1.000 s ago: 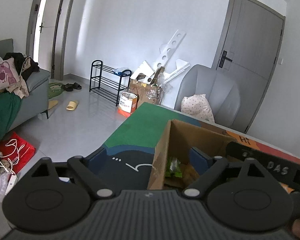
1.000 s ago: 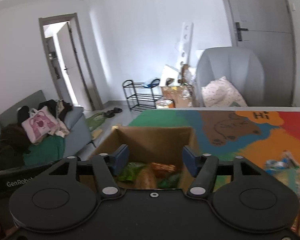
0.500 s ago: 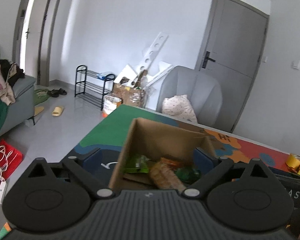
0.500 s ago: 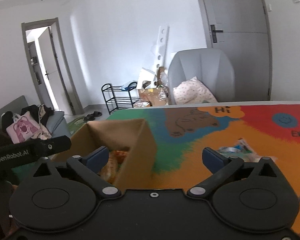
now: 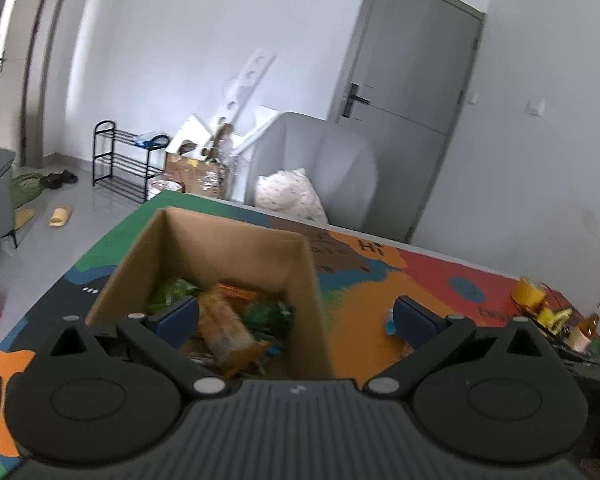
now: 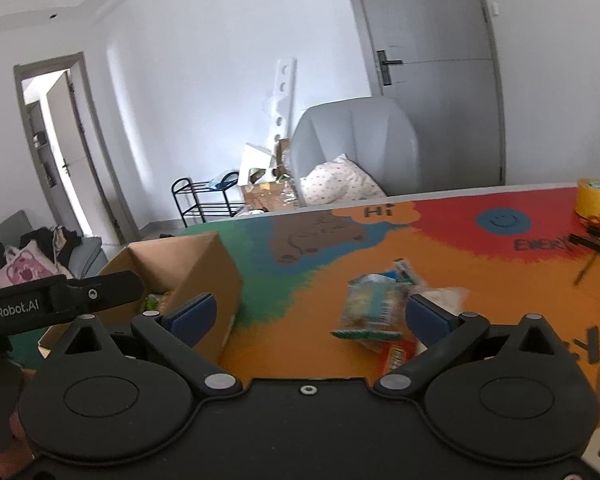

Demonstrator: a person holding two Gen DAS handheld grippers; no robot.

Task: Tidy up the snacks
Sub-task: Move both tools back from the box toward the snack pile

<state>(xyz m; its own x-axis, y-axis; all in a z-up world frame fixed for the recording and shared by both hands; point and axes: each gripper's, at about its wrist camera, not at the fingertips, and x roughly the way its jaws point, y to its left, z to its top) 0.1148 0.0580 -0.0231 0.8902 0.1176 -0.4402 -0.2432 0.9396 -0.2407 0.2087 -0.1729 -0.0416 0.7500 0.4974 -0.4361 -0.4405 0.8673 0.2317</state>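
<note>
Right wrist view: right gripper (image 6: 310, 312), jaws apart and empty, faces snack packets (image 6: 374, 312) at 1 o'clock; next, a grasp for the cardboard box (image 6: 188, 268).

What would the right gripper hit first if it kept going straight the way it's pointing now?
Most likely the loose snack packets lying on the colourful table mat, between the open right gripper fingers' line. Depth is unclear, but nothing else shows ahead; the cardboard box sits off to its left.

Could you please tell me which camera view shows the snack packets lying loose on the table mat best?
The right wrist view: the loose snack packets lie ahead, unobstructed though blurred. In the left wrist view only a sliver of them peeks out beside a finger.
</note>
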